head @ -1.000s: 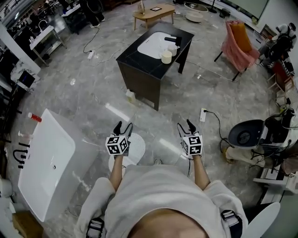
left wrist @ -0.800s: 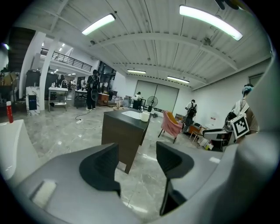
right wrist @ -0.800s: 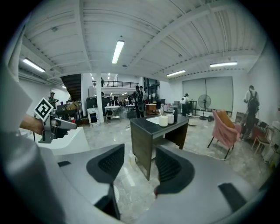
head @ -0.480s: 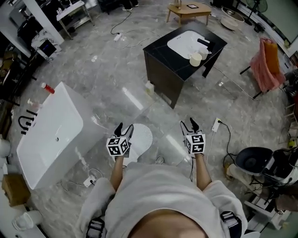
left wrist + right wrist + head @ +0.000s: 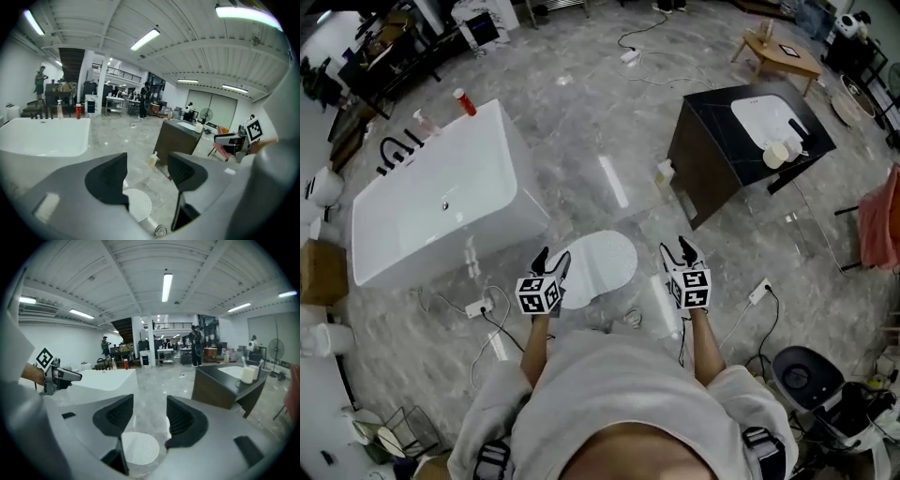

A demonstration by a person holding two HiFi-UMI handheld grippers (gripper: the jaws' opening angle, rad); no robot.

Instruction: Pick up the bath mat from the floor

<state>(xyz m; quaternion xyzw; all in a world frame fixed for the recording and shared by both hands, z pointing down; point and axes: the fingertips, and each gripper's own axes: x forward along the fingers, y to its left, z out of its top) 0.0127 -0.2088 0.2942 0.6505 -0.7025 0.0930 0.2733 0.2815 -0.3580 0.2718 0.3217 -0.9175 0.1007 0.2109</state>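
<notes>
Open industrial hall (staged as a bathroom), freestanding bathtub [image 5: 441,211], black vanity [image 5: 708,164], ceiling strip light [image 5: 165,287]

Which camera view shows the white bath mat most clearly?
The head view: it shows the bath mat nearly whole, seen from above, with its rounded outline plain. The left gripper view shows only part of the bath mat, low in the picture. The right gripper view also shows only part of it, low and cut off.
</notes>
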